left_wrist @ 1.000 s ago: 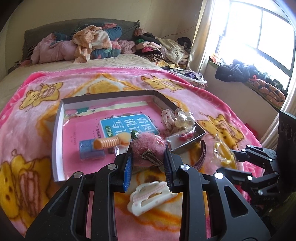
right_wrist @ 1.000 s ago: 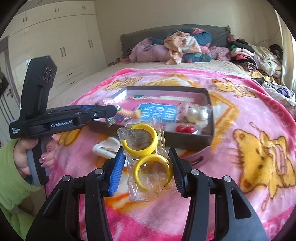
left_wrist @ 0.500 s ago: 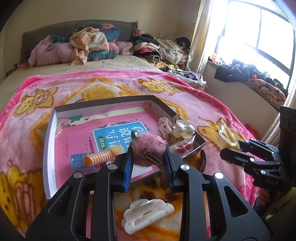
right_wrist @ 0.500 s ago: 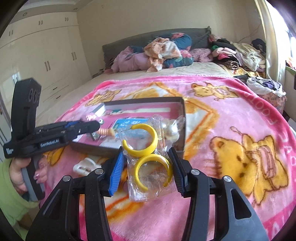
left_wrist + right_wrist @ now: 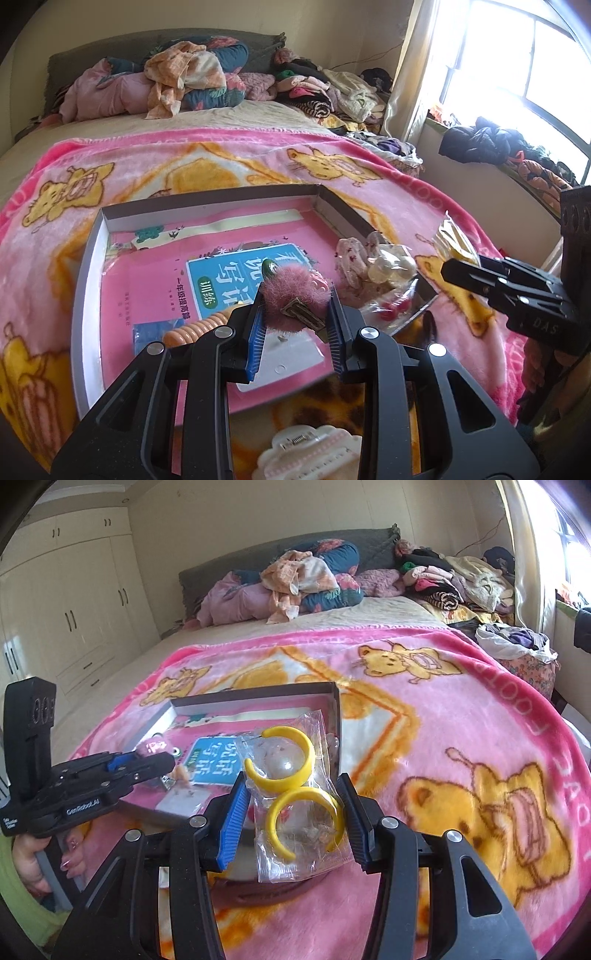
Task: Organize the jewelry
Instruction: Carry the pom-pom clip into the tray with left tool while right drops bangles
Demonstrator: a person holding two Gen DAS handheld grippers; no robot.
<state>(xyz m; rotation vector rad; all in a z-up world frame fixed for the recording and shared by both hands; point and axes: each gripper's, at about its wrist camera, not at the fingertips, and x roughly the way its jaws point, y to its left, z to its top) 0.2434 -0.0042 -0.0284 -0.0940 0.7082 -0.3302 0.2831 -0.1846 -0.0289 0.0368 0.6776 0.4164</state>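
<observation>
My left tongs [image 5: 295, 314] are closed on a fluffy pink hair clip [image 5: 295, 300], its metal clasp showing between the blue pads. The clip is held in the air above the near part of the shallow grey box [image 5: 88, 266], which lies on the pink bear-print blanket [image 5: 221, 162]. Inside the box: a pink booklet with a blue label [image 5: 236, 280], an orange ribbed comb [image 5: 201, 326] just left of my left tongs, and at the right corner a floral hair bow [image 5: 351, 258] beside a pearl clip [image 5: 391, 266]. A small bag with red beads [image 5: 391, 308] sits nearby in that corner. A white and pink claw clip [image 5: 314, 456] lies on the blanket in front of the box.

My right tongs [image 5: 291, 812] grip a clear plastic bag [image 5: 295, 856] holding two yellow open bangles [image 5: 280, 760], one above the other. The bag hangs over the near right corner of the box. A dark hairband [image 5: 277, 893] lies on the blanket below it.
</observation>
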